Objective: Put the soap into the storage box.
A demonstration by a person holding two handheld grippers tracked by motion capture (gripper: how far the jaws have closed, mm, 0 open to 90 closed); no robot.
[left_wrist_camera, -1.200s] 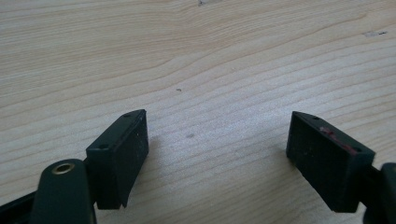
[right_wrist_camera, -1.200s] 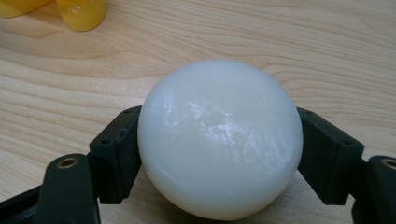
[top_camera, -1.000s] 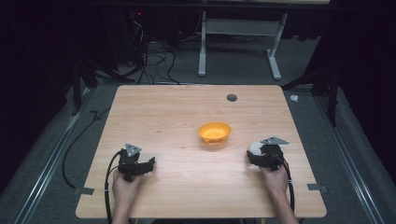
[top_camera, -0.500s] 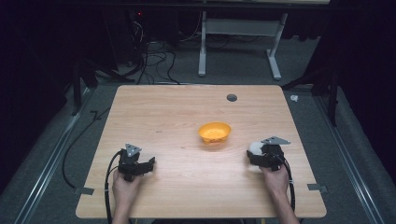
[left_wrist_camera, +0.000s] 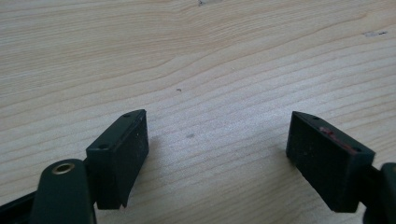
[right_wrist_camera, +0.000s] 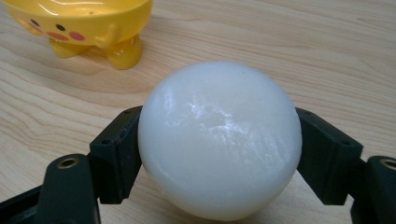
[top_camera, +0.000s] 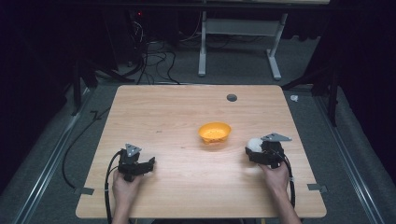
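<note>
The white ball point(right_wrist_camera: 219, 140) sits clamped between my right gripper point(right_wrist_camera: 219, 154) jaws, low over the wooden table point(top_camera: 177, 116), near the yellow duck-faced bowl point(top_camera: 215, 132). To do this step well, I keep the squeeze steady, lift clear of the bowl's rim, centre over it — then release. My left gripper point(left_wrist_camera: 217, 154) rests with jaws apart, holding nothing.

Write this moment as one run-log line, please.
right gripper: shut on white ball | left gripper: open, nothing between | yellow bowl: mid-table
</note>
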